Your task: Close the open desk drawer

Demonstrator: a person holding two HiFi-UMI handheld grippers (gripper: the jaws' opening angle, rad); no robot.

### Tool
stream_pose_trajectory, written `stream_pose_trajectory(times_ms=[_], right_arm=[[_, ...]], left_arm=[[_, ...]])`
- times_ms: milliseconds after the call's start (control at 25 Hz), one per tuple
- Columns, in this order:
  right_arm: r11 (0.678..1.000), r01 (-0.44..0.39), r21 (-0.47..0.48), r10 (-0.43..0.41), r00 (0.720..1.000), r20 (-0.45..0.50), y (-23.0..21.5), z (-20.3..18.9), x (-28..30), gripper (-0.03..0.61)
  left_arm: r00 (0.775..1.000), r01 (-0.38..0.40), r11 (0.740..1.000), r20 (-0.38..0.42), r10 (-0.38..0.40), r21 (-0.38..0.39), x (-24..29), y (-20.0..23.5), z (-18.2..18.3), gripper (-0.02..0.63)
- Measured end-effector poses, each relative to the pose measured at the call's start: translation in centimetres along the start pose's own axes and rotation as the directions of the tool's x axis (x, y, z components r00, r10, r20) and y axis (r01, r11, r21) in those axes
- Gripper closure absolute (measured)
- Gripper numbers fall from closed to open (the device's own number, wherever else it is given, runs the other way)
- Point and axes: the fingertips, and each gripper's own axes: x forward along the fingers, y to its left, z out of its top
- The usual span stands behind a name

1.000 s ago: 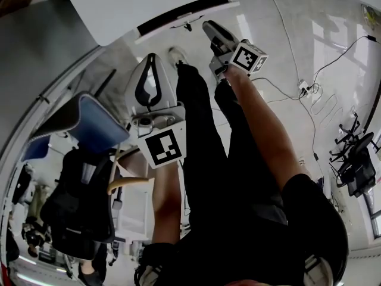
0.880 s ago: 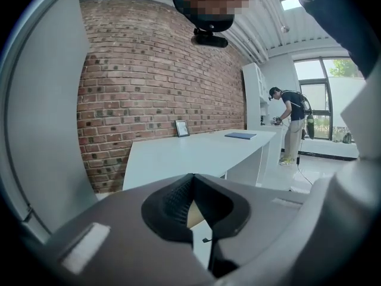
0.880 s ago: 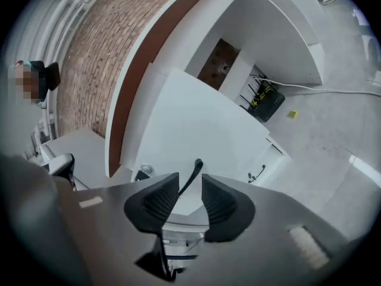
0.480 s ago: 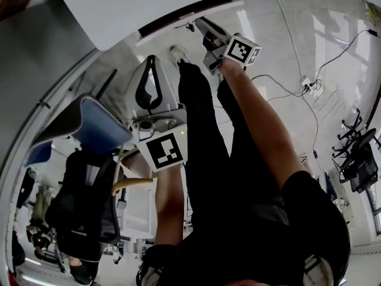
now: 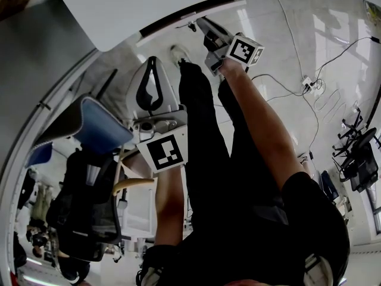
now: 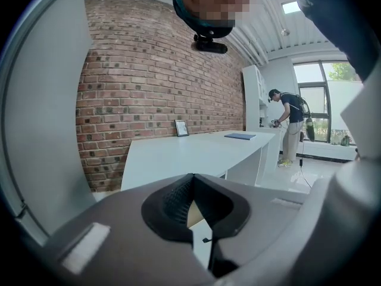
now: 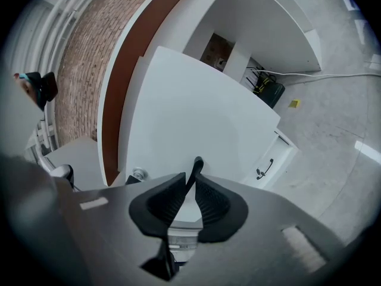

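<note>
Your white desk point(image 7: 190, 112) stands on a glossy pale floor point(image 7: 333, 130). Beside the desk, a white cable point(image 7: 321, 74) and a small yellow scrap point(image 7: 294, 103) lie on that floor.

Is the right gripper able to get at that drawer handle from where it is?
Likely yes: on the right gripper, the jaws have just been closing around the black handle; nothing blocks it.

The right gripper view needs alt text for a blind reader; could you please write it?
The right gripper, whose jaws have just been closing, pinches a thin black handle on a white drawer front. A brick wall runs at left; grey floor and a second black handle lie at right.
</note>
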Motion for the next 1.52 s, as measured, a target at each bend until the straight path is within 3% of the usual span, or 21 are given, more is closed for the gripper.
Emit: stream_pose_trajectory(times_ms=[440, 800, 1000, 1520], right_arm=[[0.996, -0.062, 0.064, 0.055, 0.993, 0.107, 1.7, 1.6, 0.7, 0.532], [0.981, -0.148, 0.124, 0.121, 0.971, 0.204, 3.2, 4.2, 4.1, 0.538], [0.97, -0.194, 0.149, 0.148, 0.951, 0.272, 4.9, 5.8, 6.1, 0.543], [0.954, -0.243, 0.174, 0.172, 0.922, 0.347, 3.4, 6.1, 6.9, 0.545]], left_arm=[[1.0, -0.005, 1.0, 0.014, 0.006, -0.004, -0.8, 0.2, 0.3, 0.595], [1.0, -0.012, 1.0, 0.011, 0.013, -0.01, -0.9, 0.7, 0.1, 0.595], [1.0, -0.01, 1.0, 0.014, 0.01, -0.008, -0.4, 2.2, 1.9, 0.595], [1.0, -0.006, 1.0, -0.002, 0.006, -0.008, -0.4, 1.8, 0.8, 0.595]])
